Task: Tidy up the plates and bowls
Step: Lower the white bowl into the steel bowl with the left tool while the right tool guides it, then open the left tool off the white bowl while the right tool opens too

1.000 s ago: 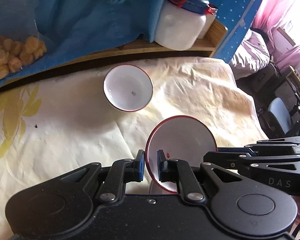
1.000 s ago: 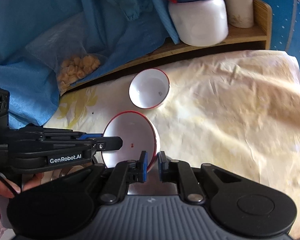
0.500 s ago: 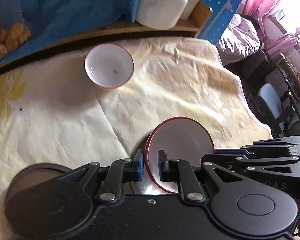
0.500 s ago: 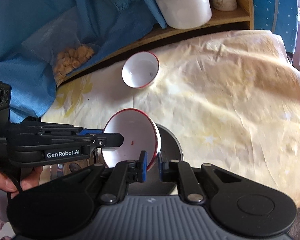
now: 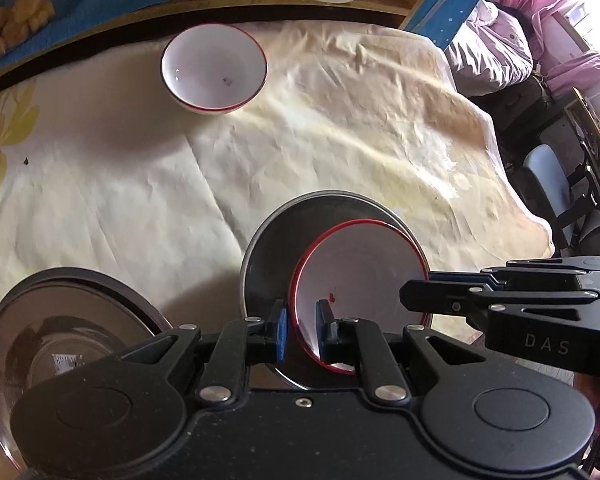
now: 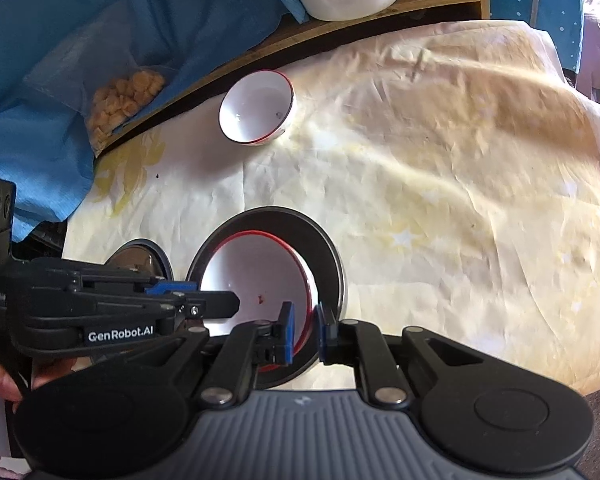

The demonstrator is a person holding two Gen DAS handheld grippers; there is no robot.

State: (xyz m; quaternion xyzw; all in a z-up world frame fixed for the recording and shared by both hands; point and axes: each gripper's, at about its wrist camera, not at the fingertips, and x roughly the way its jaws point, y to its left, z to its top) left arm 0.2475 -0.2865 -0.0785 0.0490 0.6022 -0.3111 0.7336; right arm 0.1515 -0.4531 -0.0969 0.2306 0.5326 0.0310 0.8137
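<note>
Red-rimmed bowl (image 5: 360, 276), pinched by both tongs (image 5: 302, 330) (image 6: 305, 330), hangs over dark plate (image 5: 272, 248); second bowl (image 5: 214, 68) waits unstacked.

bowl in grippers (image 5: 364, 276): glossy white glazed, red rim | second bowl (image 5: 214, 70): same smooth gloss | plate (image 5: 272, 256): grey metal, dull sheen | lid (image 5: 60, 336): clear glass, dark rim | worktop cloth (image 5: 140, 184): cream, matt, creased | shelf (image 6: 292, 40): wood | left gripper (image 5: 302, 330), right gripper (image 6: 305, 330): matt black plastic, blue pads
</note>
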